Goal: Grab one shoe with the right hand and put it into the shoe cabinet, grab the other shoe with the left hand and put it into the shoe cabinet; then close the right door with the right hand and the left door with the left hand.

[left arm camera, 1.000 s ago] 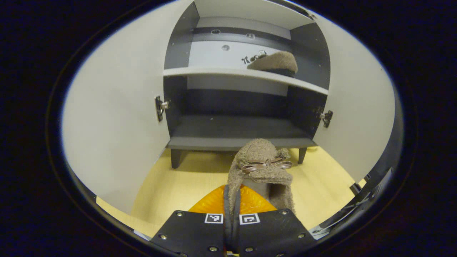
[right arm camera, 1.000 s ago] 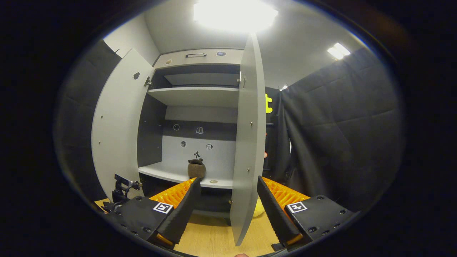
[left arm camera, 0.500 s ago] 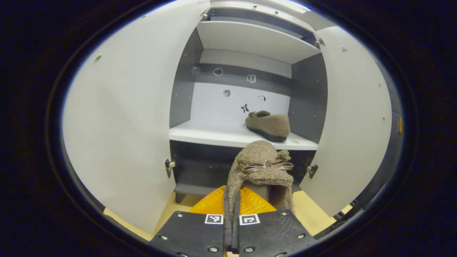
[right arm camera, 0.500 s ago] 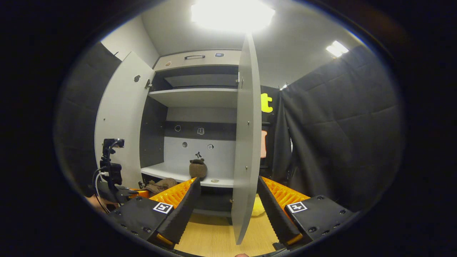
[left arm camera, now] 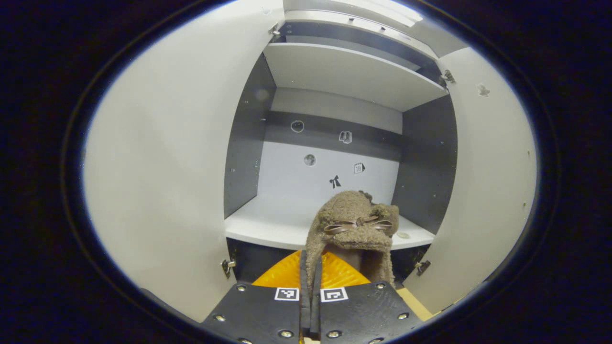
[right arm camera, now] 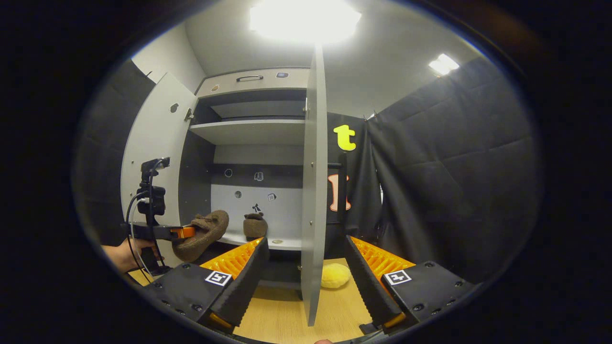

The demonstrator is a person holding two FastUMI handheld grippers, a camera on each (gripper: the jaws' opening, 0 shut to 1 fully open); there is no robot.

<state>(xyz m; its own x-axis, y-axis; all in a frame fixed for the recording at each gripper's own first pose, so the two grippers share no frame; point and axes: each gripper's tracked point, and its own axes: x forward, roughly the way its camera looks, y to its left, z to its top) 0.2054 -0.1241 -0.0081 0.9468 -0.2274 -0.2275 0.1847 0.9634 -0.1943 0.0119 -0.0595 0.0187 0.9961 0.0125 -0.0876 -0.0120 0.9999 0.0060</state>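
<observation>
Raised by left claw (left arm camera: 310,306), fuzzy shoe (left arm camera: 353,224) reaches shelf (left arm camera: 267,224) height.

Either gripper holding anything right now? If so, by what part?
The left gripper is shut on a brown slipper, pinching its back rim at the heel. The right gripper is open and holds nothing.

no readable text, small stickers (left arm camera: 358,167) on cabinet back panel (left arm camera: 287,177) too small to read, square coded markers (left arm camera: 287,294) on left gripper (left arm camera: 311,306)
</observation>
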